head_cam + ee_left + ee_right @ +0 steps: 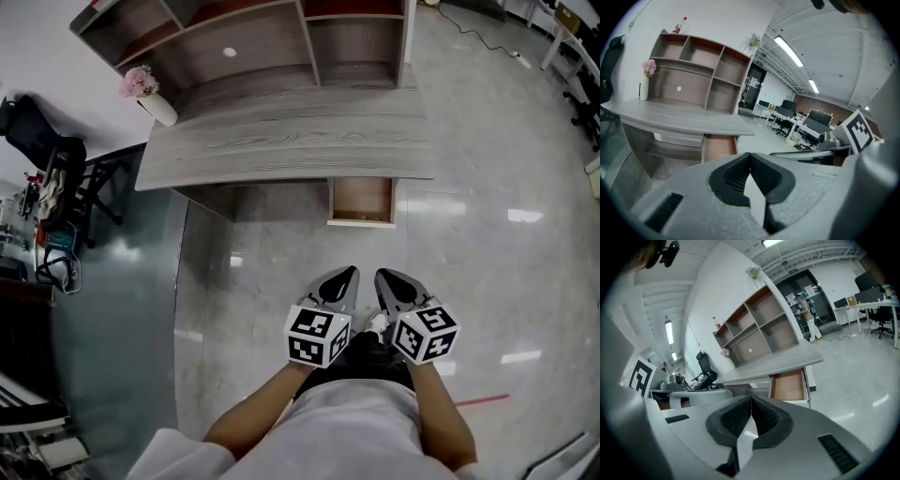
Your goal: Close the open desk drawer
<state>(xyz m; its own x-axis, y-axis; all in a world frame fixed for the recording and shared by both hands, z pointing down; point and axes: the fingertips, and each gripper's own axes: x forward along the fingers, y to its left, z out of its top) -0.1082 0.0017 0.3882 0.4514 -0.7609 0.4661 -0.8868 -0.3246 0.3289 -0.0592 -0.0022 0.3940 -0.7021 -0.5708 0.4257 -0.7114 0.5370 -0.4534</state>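
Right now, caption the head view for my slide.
Left gripper and right gripper, both shut and empty, held side by side, short of the open drawer under the grey desk.

Open floor (281, 272) stretches from the near side up to the pulled-out drawer (361, 200). The worktop (281, 141) overhangs the drawer's far part, and a black chair (42, 145) stands well off at the left.

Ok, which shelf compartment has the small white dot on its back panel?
The wide lower compartment at the left of the shelf unit, right behind the pink flowers. The back panels of the other compartments look plain.
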